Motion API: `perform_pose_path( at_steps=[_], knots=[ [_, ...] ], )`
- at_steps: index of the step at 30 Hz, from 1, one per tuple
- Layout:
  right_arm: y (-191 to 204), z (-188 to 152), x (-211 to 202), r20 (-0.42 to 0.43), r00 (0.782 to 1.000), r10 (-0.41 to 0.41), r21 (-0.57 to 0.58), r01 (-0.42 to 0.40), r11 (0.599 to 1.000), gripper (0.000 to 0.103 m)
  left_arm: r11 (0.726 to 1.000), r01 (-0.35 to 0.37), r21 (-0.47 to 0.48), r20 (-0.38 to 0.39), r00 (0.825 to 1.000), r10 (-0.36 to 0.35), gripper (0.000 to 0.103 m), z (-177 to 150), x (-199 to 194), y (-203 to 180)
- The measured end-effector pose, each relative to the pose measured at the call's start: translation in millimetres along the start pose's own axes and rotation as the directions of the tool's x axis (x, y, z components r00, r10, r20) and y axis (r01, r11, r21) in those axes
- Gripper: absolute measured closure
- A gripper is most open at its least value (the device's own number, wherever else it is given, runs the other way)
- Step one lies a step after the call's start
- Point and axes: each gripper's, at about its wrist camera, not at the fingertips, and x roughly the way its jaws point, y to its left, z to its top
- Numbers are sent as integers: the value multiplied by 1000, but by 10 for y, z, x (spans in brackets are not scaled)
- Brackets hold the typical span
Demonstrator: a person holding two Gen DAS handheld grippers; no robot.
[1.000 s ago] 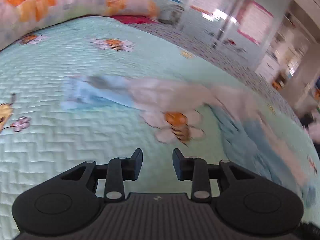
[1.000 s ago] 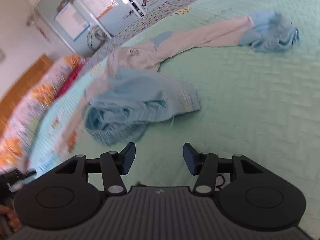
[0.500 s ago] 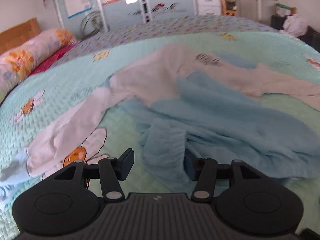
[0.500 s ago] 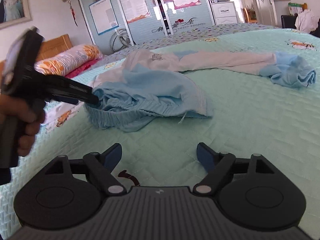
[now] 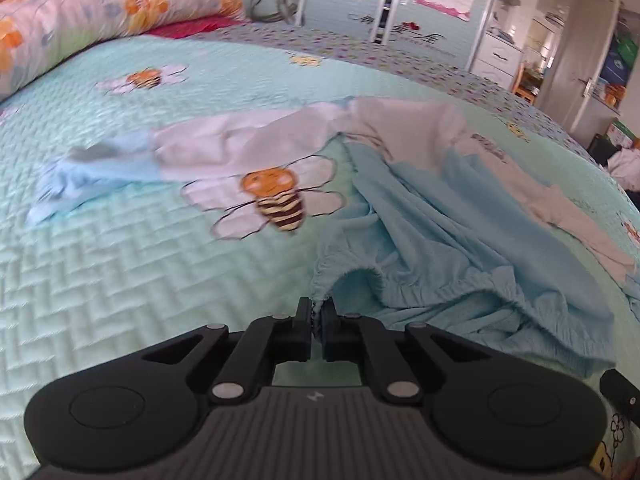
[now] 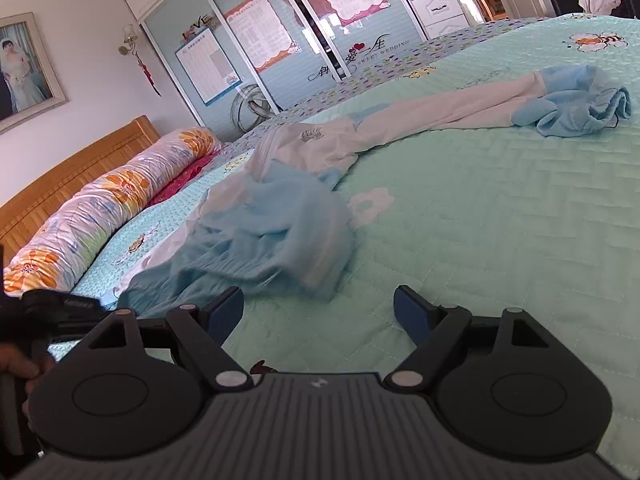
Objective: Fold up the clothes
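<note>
A light-blue and white long-sleeved garment [image 5: 460,248] lies crumpled on the mint quilted bedspread [image 5: 120,280]. My left gripper [image 5: 316,312] is shut on the gathered elastic hem of its blue part, and cloth shows between the fingertips. One white sleeve with a blue cuff [image 5: 132,160] stretches off to the left. In the right wrist view the same garment [image 6: 272,236] lies just ahead of my right gripper [image 6: 318,308], which stands wide open over bare quilt with nothing between its fingers. The other sleeve ends in a bunched blue cuff [image 6: 576,104] at far right. The left gripper [image 6: 60,308] shows at the left edge.
A long floral bolster [image 6: 100,208] lies against the wooden headboard [image 6: 80,164]. Sliding wardrobe doors [image 6: 280,40] stand behind the bed. A person's hand [image 6: 16,364] holds the left tool at the left edge.
The left gripper has closed on the blue hem and drawn it toward the near left, so the garment has shifted. The right gripper widened earlier, has stayed wide and dipped slightly.
</note>
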Motion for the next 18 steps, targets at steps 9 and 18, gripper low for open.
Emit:
perform_pose_path(
  at_steps=[9, 18],
  knots=[
    [416, -65, 138, -37, 981, -188, -258, 172, 951, 21, 998, -22, 58, 34, 999, 20, 78, -89, -127, 64],
    [370, -3, 136, -17, 983, -182, -208, 174, 963, 31, 860, -113, 498, 168, 985, 32, 68, -137, -130, -355]
  ],
)
